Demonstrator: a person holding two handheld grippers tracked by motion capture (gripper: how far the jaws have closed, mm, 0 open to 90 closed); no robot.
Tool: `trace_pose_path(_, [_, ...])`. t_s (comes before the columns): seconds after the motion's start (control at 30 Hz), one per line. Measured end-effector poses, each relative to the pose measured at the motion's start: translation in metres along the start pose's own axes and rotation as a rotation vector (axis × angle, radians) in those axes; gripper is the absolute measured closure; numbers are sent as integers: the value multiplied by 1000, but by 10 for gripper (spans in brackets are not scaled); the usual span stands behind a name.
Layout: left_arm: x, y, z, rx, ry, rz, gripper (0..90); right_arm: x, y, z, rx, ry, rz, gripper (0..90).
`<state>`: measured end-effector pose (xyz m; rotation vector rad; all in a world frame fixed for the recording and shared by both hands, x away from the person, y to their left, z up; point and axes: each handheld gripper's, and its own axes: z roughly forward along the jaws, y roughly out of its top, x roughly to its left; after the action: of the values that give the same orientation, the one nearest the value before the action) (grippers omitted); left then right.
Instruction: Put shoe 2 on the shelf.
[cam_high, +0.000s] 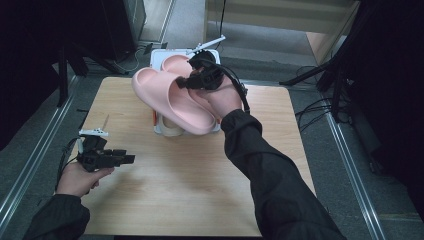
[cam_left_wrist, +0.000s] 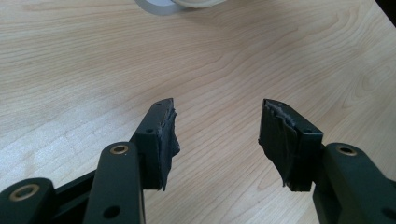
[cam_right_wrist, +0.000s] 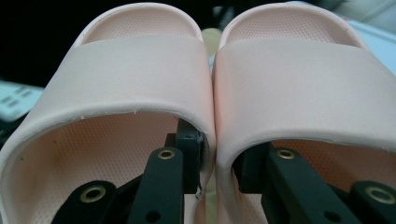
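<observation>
Two pink slide slippers (cam_high: 167, 97) hang side by side above the back middle of the wooden table (cam_high: 200, 190). My right gripper (cam_high: 192, 80) is shut on them. In the right gripper view the left slipper (cam_right_wrist: 126, 70) and the right slipper (cam_right_wrist: 303, 74) touch. One jaw reaches under each strap, and the two adjoining side walls are pinched between them at my right gripper (cam_right_wrist: 215, 156). At the table's left edge my left gripper (cam_high: 131, 159) is held low and points right. Its jaws stand wide apart over bare wood with nothing between them, as my left gripper (cam_left_wrist: 217, 123) shows.
A white container (cam_high: 161, 54) sits at the table's far edge under the slippers, with a beige object (cam_high: 170, 130) at its near end, also seen as a pale rim (cam_left_wrist: 187, 3). Dark stands and cables flank the table. Metal floor rails run along both sides.
</observation>
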<state>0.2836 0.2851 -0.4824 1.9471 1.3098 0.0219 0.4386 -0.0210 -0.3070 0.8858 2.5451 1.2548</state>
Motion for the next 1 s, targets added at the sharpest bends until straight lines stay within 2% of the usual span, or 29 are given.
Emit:
trace_pose_path(0.1, [-1, 1, 4, 14, -8, 6, 449, -9, 10, 9, -11, -86, 62, 757])
trace_pose_path(0.17, [-1, 1, 5, 27, -4, 17, 448, -15, 14, 16, -9, -125, 96, 757])
trace_pose_path(0.33, [-2, 5, 8, 28, -19, 20, 448, -21, 26, 39, 16, -246, 178, 756])
trace_pose_path(0.43, [-4, 7, 12, 35, -24, 36, 447, -24, 33, 51, 13, -321, 239, 756])
trace_pose_path(0.5, [-4, 10, 14, 48, -26, 49, 447, -26, 36, 57, 12, -367, 271, 757])
trace_pose_path(0.57, [-5, 12, 17, 54, -37, 51, 447, -29, 39, 64, 15, -411, 276, 756])
trace_pose_path(0.67, [-6, 15, 20, 59, -48, 59, 448, -33, 41, 73, 12, -451, 323, 753])
trace_pose_path(0.8, [-10, 18, 25, 67, -60, 66, 447, -37, 41, 79, -11, -456, 389, 751])
trace_pose_path(1.0, [-18, 21, 33, 89, -80, 96, 446, -46, 43, 88, -6, -511, 423, 747])
